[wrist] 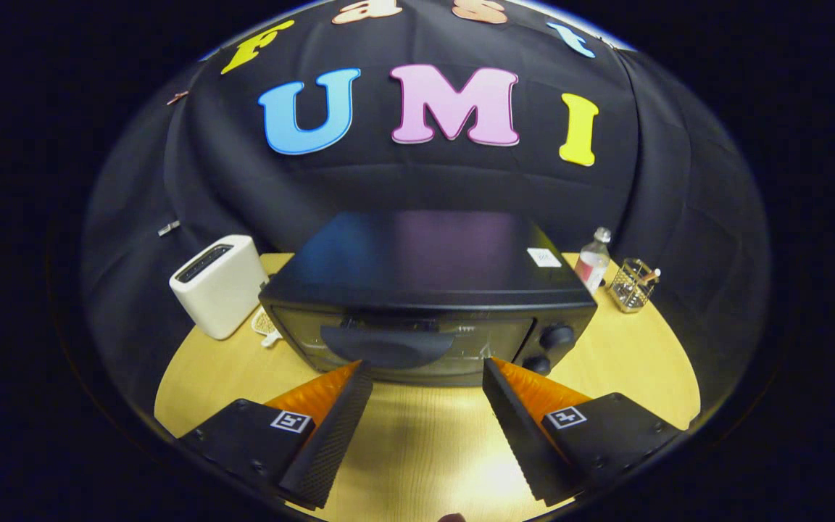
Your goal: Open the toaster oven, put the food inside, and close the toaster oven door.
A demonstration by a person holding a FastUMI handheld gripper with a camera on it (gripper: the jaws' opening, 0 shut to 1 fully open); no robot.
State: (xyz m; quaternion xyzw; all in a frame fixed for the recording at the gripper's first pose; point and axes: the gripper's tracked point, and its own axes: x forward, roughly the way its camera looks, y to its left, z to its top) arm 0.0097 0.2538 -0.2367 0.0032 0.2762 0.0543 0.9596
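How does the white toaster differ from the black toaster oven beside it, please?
The toaster is white, small and upright, with a slot on top; the toaster oven is black, wider and lower, with a front door, shut, and two knobs. The toaster stands off to one side; the oven sits just ahead of the open gripper. Both rest on the wooden table.

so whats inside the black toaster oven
Through the closed glass door of the black toaster oven only a faint wire rack shows; the dark glass hides the rest. The open gripper sits just before it.
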